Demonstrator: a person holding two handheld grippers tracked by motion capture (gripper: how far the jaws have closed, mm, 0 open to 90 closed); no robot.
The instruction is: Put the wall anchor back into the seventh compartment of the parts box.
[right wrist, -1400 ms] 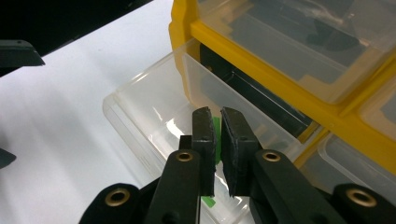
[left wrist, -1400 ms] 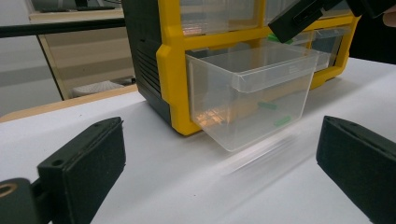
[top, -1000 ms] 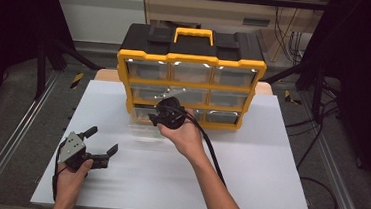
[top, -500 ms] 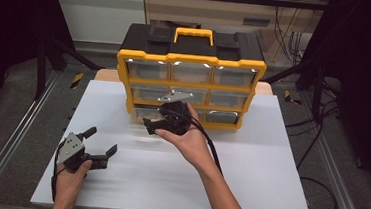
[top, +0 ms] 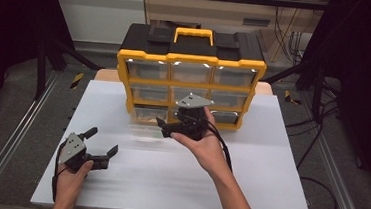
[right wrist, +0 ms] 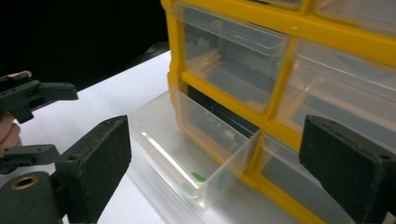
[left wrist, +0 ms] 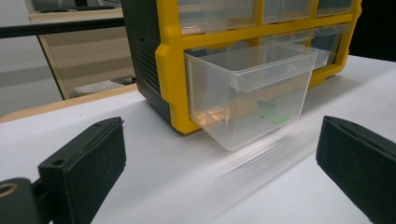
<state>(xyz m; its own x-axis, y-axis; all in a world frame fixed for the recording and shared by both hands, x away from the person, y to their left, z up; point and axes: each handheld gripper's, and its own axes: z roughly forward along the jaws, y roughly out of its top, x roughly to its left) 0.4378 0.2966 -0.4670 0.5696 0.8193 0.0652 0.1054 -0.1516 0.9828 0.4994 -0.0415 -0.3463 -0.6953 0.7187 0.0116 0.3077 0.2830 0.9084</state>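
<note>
Bottom-left clear drawer is pulled out of the yellow organizer – few green bits inside. Right claw sits just beside it, jaws wide. Left claw near-left on the worktop – wide too.

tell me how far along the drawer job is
Done: the bottom-left clear drawer of the yellow organizer is pulled well out; small green pieces lie inside. In hand: nothing; the right tool hovers open in front of the drawers, and the left tool rests open on the white table. Left: probably handling the pieces, then closing the drawer.
</note>
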